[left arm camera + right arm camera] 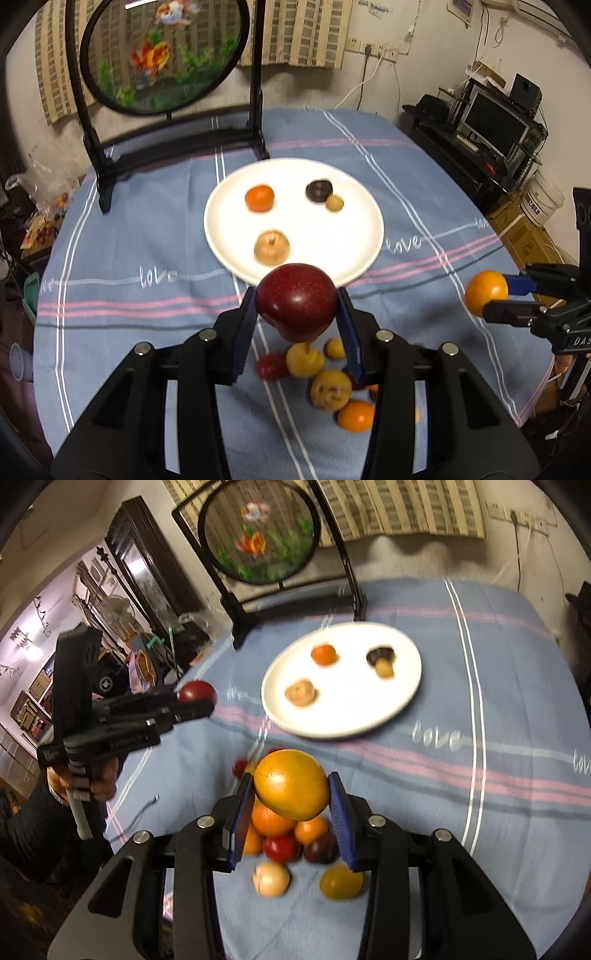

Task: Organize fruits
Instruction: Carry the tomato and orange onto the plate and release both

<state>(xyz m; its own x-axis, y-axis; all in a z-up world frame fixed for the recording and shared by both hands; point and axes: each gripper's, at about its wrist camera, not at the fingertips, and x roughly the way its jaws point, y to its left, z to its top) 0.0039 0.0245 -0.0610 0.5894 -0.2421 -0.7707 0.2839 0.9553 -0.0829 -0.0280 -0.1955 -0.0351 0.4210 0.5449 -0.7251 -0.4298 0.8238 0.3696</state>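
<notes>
My left gripper (pixel 297 306) is shut on a dark red apple (pixel 297 301), held above the tablecloth; in the right wrist view this gripper (pixel 199 698) and apple (pixel 195 691) show at the left. My right gripper (pixel 291 794) is shut on an orange fruit (pixel 291 788), also seen at the right of the left view as the orange (pixel 485 297). Ahead lies a white plate (pixel 332 243) with a small orange (pixel 259 198), a dark fruit (pixel 318 190), a small tan fruit (pixel 335 203) and a brown pear-like fruit (pixel 271 247). Several loose fruits (pixel 328 387) lie below the grippers.
A round goldfish screen on a black stand (pixel 162 55) stands at the table's far edge behind the plate. A blue striped cloth (pixel 129 258) covers the table. A person's hand (pixel 99 775) holds the left gripper's handle. Shelves and a monitor (pixel 495 122) stand to the right.
</notes>
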